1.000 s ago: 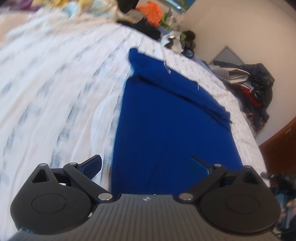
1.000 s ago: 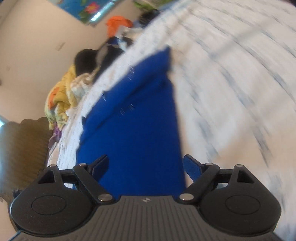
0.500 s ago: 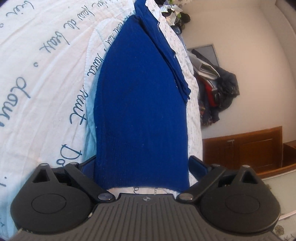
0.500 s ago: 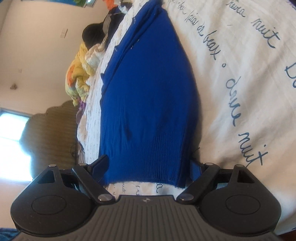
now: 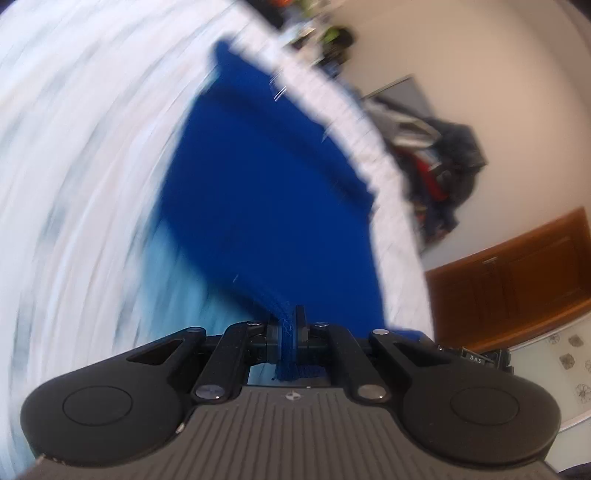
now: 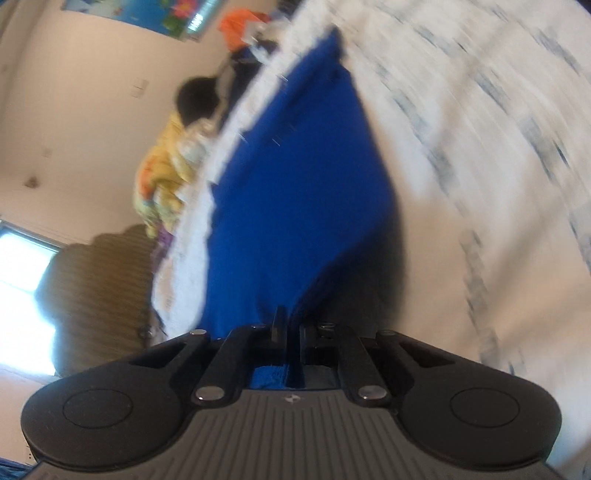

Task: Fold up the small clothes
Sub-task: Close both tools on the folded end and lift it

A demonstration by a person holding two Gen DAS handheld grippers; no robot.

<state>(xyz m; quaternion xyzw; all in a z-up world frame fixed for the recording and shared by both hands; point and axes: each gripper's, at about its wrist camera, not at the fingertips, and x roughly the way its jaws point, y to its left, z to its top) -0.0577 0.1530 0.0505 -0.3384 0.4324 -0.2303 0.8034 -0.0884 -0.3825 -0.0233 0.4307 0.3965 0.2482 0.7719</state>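
The blue garment (image 5: 266,192) is lying stretched along the bed (image 5: 74,147), on a white bedspread with dark lettering that is blurring into streaks in both views. The left gripper (image 5: 290,325) is pinching the near hem of the garment, its jaws having just been closing and now clamped tight on a bunched ridge of blue knit that is poking out behind them. The right gripper (image 6: 291,328) is doing the same at its own corner of the hem (image 6: 273,376), jaws having just been closing and now squeezed on the cloth, which is lifting toward them in a peak. The left wrist view is showing what the other is not: a pile of dark clothes (image 5: 439,155) against the wall, a wooden cabinet (image 5: 517,277) and a pale blue patch beside the garment's edge. The right wrist view alone is showing a yellow heap of laundry (image 6: 162,173), an orange item (image 6: 240,26), a bright poster (image 6: 147,14) high on the wall and a window (image 6: 18,288) glowing at the left. Half a second earlier both pairs of jaws were standing wide, straddling the flat hem, and the lettering was reading sharply; now the hem is gathered and raised off the bedspread.
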